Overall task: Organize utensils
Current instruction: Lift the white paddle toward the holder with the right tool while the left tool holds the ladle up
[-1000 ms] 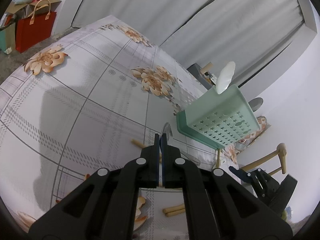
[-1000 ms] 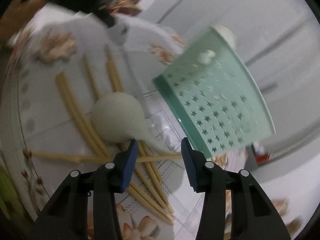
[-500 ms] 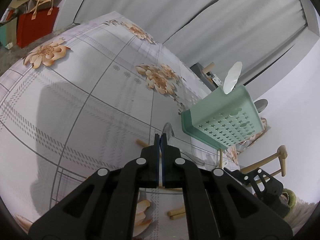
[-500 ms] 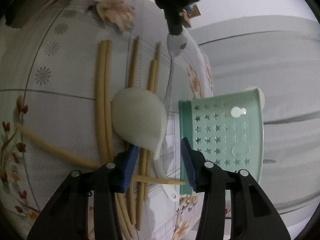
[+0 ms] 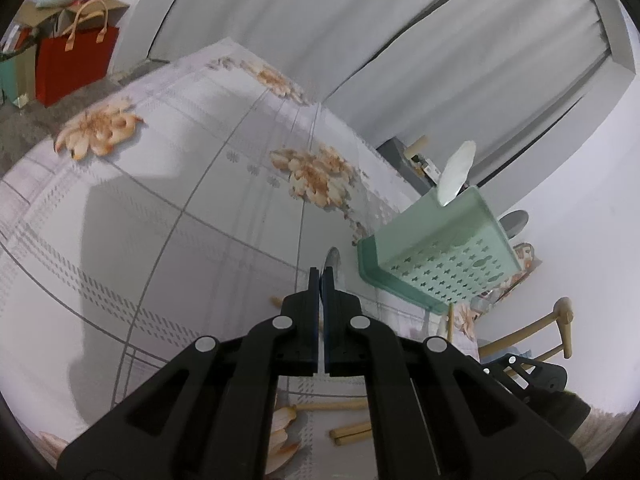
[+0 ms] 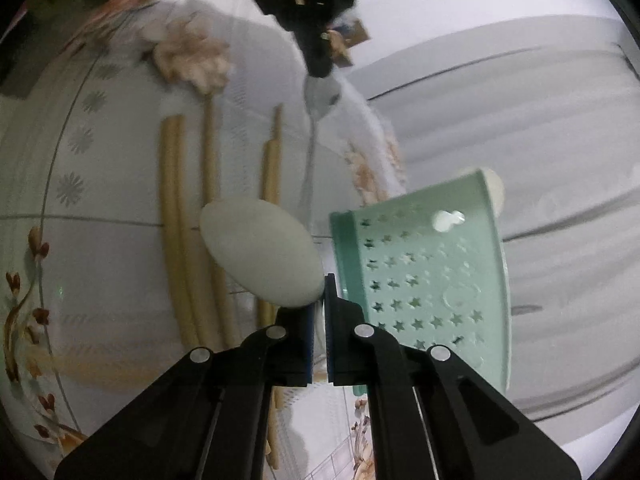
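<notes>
- Right gripper point(image 6: 320, 312), jaws just closed, pinching the white spoon point(image 6: 260, 256) by its handle above chopsticks point(image 6: 172, 220) on the table point(image 5: 160, 208).
- Left gripper point(image 5: 321, 280) clamped on a metal spoon point(image 5: 333, 261).
- Beyond, near the table's far edge: green basket point(image 6: 424, 280) (one white spoon inside).

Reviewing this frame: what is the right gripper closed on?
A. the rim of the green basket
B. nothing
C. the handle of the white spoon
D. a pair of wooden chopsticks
C: in the right wrist view the right gripper is shut on the white spoon at its handle, the bowl jutting out just past the pads, while the chopsticks lie on the table and the green basket stands apart.
</notes>
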Tool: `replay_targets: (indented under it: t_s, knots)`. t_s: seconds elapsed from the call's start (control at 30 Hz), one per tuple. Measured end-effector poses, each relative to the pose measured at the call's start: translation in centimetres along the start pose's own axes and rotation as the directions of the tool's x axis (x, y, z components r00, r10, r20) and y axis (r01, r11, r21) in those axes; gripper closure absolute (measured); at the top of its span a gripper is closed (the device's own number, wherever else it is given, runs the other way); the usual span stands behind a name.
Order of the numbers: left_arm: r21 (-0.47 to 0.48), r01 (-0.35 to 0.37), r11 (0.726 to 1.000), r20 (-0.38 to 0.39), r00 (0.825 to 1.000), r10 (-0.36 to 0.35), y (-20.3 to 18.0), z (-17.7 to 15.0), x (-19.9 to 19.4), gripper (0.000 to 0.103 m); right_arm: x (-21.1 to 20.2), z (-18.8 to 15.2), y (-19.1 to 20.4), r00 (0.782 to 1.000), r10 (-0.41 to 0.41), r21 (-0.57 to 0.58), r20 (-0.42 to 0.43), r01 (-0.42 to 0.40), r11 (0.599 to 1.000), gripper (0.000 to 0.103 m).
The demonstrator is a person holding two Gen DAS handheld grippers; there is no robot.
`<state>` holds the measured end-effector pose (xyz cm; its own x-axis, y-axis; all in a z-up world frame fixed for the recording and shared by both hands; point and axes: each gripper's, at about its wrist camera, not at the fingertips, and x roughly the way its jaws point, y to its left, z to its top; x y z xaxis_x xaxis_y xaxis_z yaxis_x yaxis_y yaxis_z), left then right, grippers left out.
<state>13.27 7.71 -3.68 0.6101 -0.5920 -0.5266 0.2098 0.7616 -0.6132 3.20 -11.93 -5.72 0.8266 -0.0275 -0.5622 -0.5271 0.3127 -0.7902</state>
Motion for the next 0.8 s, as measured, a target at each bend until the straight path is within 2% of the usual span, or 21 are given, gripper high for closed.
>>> replay_targets:
  t_s: [0.17,0.23,0.33,0.43,0.47,0.6,0.7,0.8]
  knots:
    - [0.022,-0.017,1.0,0.051,0.999,0.016,-0.8,0.7,-1.7,0.102,-0.9,-0.2,-2.2,0.999,-0.031,0.175,0.014,0.028,0.984,0.098]
    - [0.035,-0.021,0.999,0.078,0.997,0.018,-1.2,1.1,-2.6,0.102,-1.4,-0.4,-3.4,0.999,-0.034,0.269,0.022,0.027,0.963,0.099]
    - [0.058,-0.025,0.998,0.121,0.993,0.018,-2.1,1.6,-4.3,0.102,-1.2,-0.6,-5.9,0.999,-0.037,0.426,0.036,0.018,0.904,0.099]
    - [0.08,-0.026,0.996,0.16,0.987,0.013,-3.0,2.3,-5.9,0.102,-1.5,-1.5,-8.5,0.997,-0.026,0.592,0.068,-0.019,0.806,0.099]
    - [0.09,-0.026,0.996,0.175,0.985,0.01,-3.3,2.5,-6.5,0.102,-1.6,-1.9,-9.4,0.996,-0.027,0.648,0.085,-0.035,0.76,0.099]
    - [0.146,-0.017,0.989,0.244,0.97,-0.019,-5.5,3.7,-9.2,0.102,-2.4,-3.5,-11.8,0.989,-0.038,0.785,0.14,-0.087,0.614,0.099]
    - [0.168,0.058,0.984,0.254,0.962,-0.1,-7.2,5.0,-10.7,0.102,-3.0,-4.4,-12.8,0.986,-0.057,0.833,0.158,-0.102,0.544,0.099]
    - [0.204,0.106,0.973,0.277,0.947,-0.161,-9.2,6.3,-11.7,0.103,-4.5,-5.4,-13.1,0.983,-0.083,0.861,0.162,-0.1,0.499,0.099]
